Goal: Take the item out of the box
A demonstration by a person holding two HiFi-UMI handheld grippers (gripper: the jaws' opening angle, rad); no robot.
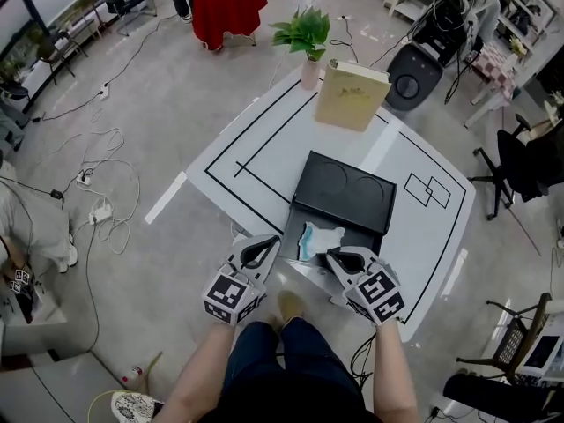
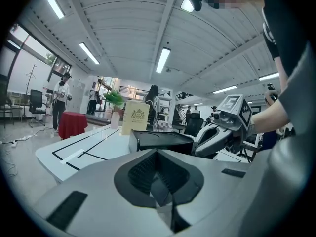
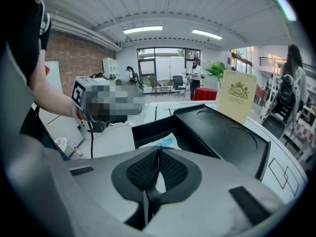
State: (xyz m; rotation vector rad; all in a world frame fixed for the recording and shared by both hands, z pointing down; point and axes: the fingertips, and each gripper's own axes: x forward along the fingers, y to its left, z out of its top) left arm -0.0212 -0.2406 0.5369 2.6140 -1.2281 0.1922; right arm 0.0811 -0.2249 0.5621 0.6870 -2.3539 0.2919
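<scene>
Just short of the open box, both grippers closed and empty

Off the near edge of the white table (image 1: 264, 139), the left gripper (image 1: 261, 252) hangs with its jaws pressed together and nothing between them. Close on its right, the right gripper (image 1: 339, 257) is likewise closed on nothing. Between the two tips and just ahead of them, the white-and-blue item (image 1: 315, 239) lies crumpled in the open tray of the black box (image 1: 344, 192). Seen from the right gripper, the item sits directly ahead of the jaws, and the box's flat lid (image 3: 222, 137), with two round recesses, stretches farther ahead and to the right. Well beyond the lid stands a beige gift box (image 1: 351, 95), with a potted plant (image 1: 304, 32) just to its left
</scene>
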